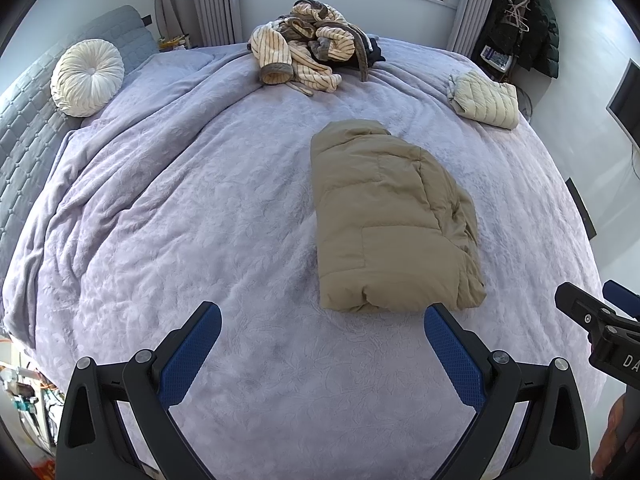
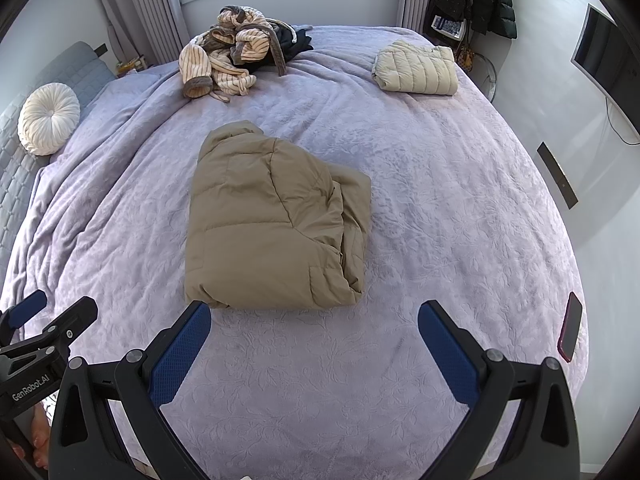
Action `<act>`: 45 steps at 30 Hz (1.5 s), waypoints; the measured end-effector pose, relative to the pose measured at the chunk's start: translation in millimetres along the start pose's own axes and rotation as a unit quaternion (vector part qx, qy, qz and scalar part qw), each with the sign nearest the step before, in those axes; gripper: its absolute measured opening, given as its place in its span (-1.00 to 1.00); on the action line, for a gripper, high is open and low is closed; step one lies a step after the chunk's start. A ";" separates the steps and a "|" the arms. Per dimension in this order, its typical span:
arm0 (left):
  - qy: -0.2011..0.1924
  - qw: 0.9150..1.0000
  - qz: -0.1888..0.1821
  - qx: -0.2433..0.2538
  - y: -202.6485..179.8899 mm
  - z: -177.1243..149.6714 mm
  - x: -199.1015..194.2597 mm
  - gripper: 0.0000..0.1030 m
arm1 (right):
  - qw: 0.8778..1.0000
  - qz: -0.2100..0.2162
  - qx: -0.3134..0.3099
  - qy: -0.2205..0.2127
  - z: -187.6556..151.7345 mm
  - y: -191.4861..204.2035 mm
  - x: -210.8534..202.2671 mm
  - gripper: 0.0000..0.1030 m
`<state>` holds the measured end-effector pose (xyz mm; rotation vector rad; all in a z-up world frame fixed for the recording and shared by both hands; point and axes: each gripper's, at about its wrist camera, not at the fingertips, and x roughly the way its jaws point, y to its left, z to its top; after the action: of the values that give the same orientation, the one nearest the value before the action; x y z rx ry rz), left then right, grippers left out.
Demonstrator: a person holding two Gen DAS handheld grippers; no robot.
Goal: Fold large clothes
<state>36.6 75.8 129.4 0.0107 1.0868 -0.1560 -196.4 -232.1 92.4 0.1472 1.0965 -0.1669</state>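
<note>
Fingers (image 1: 202,336) of the left gripper (image 1: 320,344) are being held spread wide with nothing between their blue pads, and they are being kept above the lavender bedspread (image 1: 180,208) near the foot of the bed, pointing forward and slightly downward along it. Fingers (image 2: 440,336) of the right gripper (image 2: 314,340) are likewise being held wide and empty, hovering over the same bedspread (image 2: 440,200) at a similar downward tilt. Both grippers are being carried side by side: the right gripper (image 1: 592,320) is being seen at the right edge of the left wrist view, and the left gripper (image 2: 48,320) at the left edge of the right wrist view.

A folded tan puffer jacket (image 1: 388,220) is being shown lying flat on the bedspread just ahead of the fingertips, right of centre in the left view and left of centre (image 2: 272,220) in the right view, untouched by either gripper. A folded cream quilted jacket (image 2: 416,68) is being shown near the far right corner of the bed, well apart from the tan one. A crumpled striped robe (image 2: 228,56) is being shown heaped at the far edge beneath the window. A round white pleated cushion (image 1: 86,76) is being shown resting against the grey headboard on the left, and a dark phone (image 2: 570,328) near the bed's right edge.
</note>
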 end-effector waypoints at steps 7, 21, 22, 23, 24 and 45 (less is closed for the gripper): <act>0.000 1.000 0.000 0.001 -0.7 3.3 1.3 0.97 | 1.000 0.000 0.000 0.001 0.8 -0.4 0.3 1.00; -0.005 1.000 0.000 0.009 -1.8 3.5 0.7 0.97 | 1.000 -0.001 0.000 0.001 -0.2 1.1 -0.2 1.00; -0.005 1.000 0.001 0.010 -2.7 3.8 0.4 0.97 | 1.000 -0.001 -0.001 0.000 0.0 0.7 -0.3 1.00; -0.006 1.000 0.000 0.011 -3.0 4.7 0.4 0.97 | 1.000 -0.001 -0.001 0.000 0.4 0.0 -0.3 1.00; -0.005 1.000 0.000 0.011 -3.3 4.6 0.3 0.97 | 1.000 -0.001 -0.001 0.000 0.3 0.1 -0.3 1.00; -0.005 1.000 -0.005 0.006 0.2 8.8 0.5 0.97 | 1.000 -0.002 0.000 0.003 -2.1 -1.2 -0.4 1.00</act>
<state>44.6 75.3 133.1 0.0160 1.0767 -0.1722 -198.7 -232.8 91.8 0.1462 1.1018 -0.1710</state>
